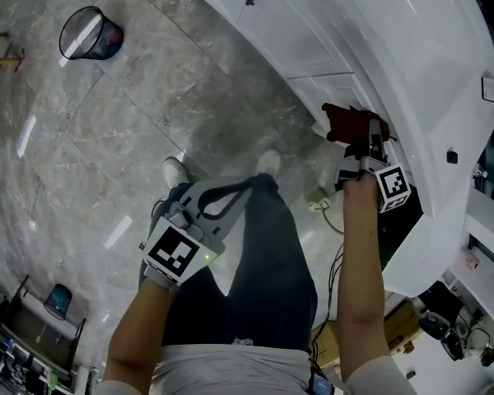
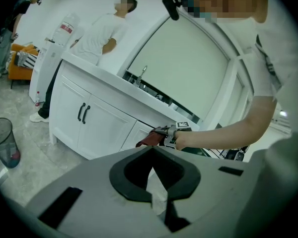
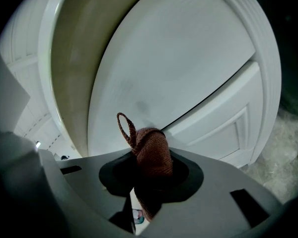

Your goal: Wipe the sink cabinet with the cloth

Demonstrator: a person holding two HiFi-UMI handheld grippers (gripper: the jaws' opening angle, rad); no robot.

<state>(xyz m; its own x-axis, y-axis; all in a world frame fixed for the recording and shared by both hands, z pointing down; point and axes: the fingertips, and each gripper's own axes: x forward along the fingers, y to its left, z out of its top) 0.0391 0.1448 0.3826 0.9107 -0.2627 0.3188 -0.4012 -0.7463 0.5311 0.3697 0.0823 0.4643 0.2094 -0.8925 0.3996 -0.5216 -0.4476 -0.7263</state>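
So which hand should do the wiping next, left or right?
Right. The right gripper is shut on the cloth, close up to the cabinet door. The left gripper is shut on nothing and hangs by the person's leg, away from it.

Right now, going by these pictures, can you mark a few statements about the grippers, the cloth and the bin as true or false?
1. The right gripper is shut on the cloth. True.
2. The left gripper holds a sponge. False: its jaws are together with nothing between them.
3. The cloth is close to the white cabinet front. True.
4. The bin stands on the countertop. False: it stands on the floor, away from the cabinet.
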